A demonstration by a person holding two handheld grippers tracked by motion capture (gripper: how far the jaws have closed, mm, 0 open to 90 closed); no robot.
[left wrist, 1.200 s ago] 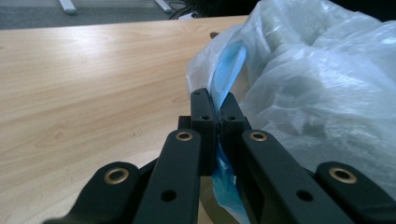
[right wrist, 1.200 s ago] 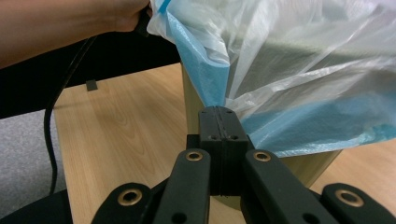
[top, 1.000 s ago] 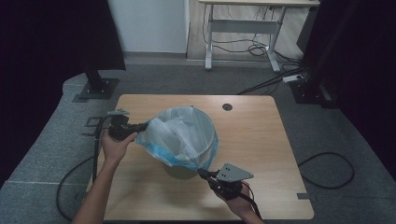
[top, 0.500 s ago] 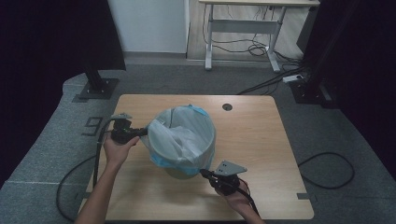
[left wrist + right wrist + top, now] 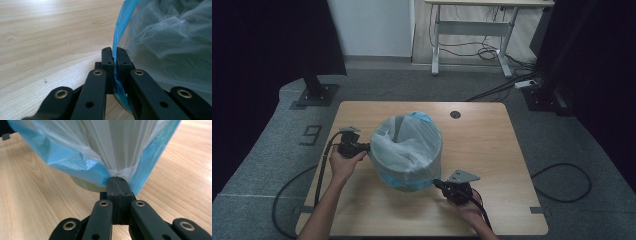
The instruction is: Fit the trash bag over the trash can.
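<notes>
The translucent blue-edged plastic bag (image 5: 407, 150) over the round bin is gripped at its left hem by the left gripper (image 5: 362, 148) fingers and at its near hem by the right gripper (image 5: 438, 184) fingers

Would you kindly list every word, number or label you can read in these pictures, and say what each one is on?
"9" – a large dark digit on the grey floor mat, left of the table, at.
No writing can be read on the bin bag, the bin, the left hand-held gripper or the right hand-held gripper.
</notes>
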